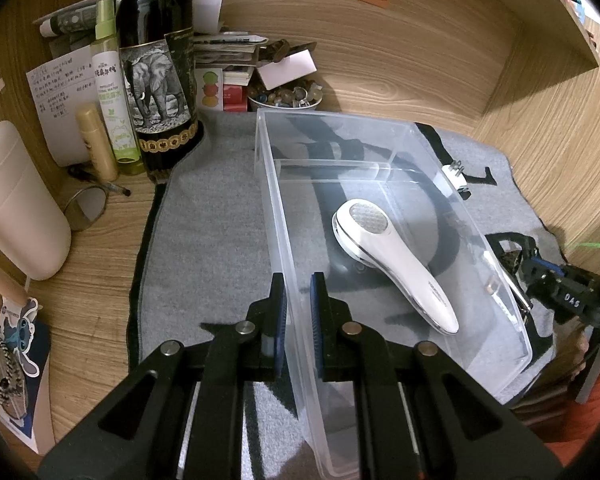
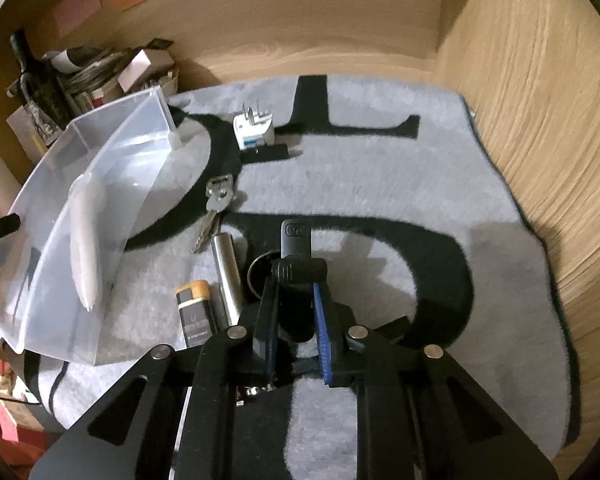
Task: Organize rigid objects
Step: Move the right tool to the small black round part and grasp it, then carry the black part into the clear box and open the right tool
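Only the white handheld device in the clear bin so far. Left gripper pinching bin wall; right gripper clamped on black gadget, maybe a remote. Plug adapter, keys, metal cylinder, lighter left on mat.

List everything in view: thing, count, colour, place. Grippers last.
clear plastic bin: 1, transparent, on the rug.
lint shaver: 1, white, inside the bin.
plug adapter: 1, white, on the rug beyond the bin.
keys: 1 bunch, silver, on the rug beside the bin.
metal cylinder: 1, silver, below the keys.
small box: 1, black with orange top, left of the cylinder.
black gadget: 1, between the right gripper's fingers.
wine bottle: 1, dark, elephant label, back left.
spray bottle: 1, green, beside the wine bottle.
rug: 1, grey and black.
left gripper: astride the bin's wall.
right gripper: shut on the gadget.
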